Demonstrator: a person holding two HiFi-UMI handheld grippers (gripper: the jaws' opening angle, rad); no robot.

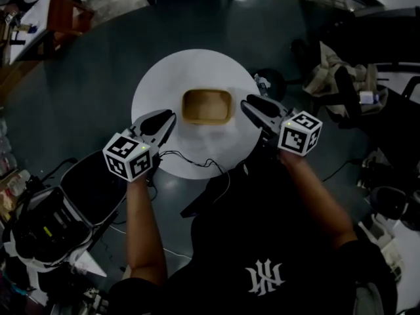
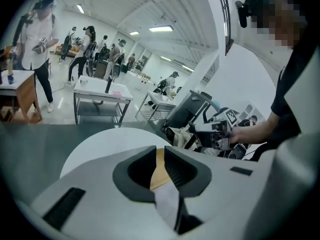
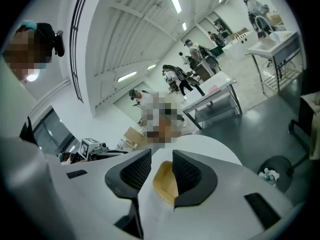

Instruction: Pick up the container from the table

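Container (image 1: 207,106) ends free, left gripper (image 1: 165,118), right gripper (image 1: 252,104) alongside

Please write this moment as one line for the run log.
phase: pre-grasp | left tool: open, beside container, no contact | right tool: open, opposite side, no contact | container: resting on white table

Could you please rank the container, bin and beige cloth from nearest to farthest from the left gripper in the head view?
From the left gripper:
1. container, just to its right.
2. bin, further right.
3. beige cloth, far right.
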